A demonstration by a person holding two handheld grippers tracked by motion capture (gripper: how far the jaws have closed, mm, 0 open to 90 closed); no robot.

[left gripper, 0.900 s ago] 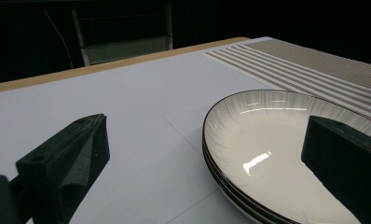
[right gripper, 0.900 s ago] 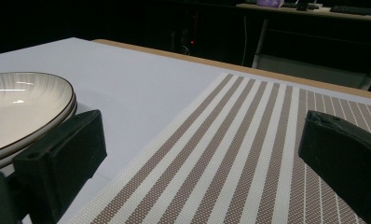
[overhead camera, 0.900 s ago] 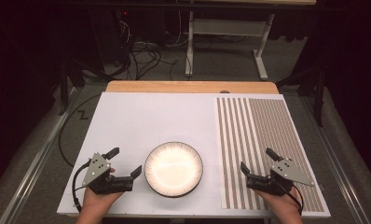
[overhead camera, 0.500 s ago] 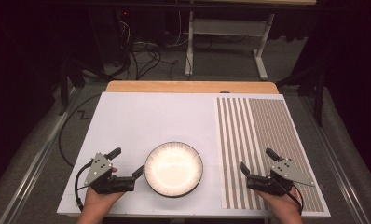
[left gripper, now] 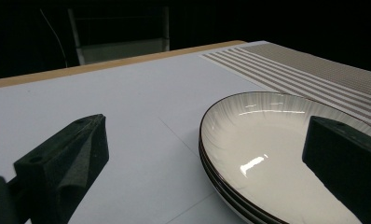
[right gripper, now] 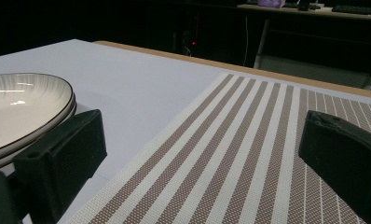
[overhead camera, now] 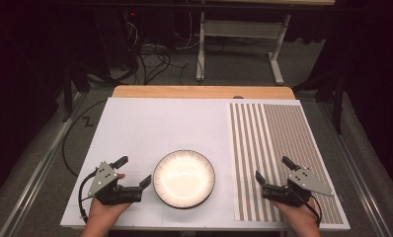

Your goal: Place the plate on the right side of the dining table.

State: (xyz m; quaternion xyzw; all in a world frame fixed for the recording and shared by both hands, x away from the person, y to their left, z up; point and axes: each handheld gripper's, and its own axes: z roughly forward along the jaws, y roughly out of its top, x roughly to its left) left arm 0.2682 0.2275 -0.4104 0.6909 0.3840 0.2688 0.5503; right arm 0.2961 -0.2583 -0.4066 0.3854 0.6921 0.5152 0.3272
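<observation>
Plates (overhead camera: 184,178) sit in a stack near the front edge of the white table (overhead camera: 155,123), between the two hands. They are white with a thin dark rim, and the left gripper view shows more than one rim, one on top of the other.

The left gripper (overhead camera: 134,172) rests low on the table just to the left of the plates. Its two black jaws are wide apart and nothing is between them. One jaw tip is very close to the plate rim, but it is not clear that it touches. The left hand (overhead camera: 103,210) holds it from the bottom of the high view.

The right gripper (overhead camera: 273,169) is on the other side, over a striped brown and white mat (overhead camera: 278,143). Its jaws are wide apart too, and they hold nothing. The right hand (overhead camera: 299,217) holds it. This gripper is well apart from the plates, which show at the left edge of the right gripper view.
</observation>
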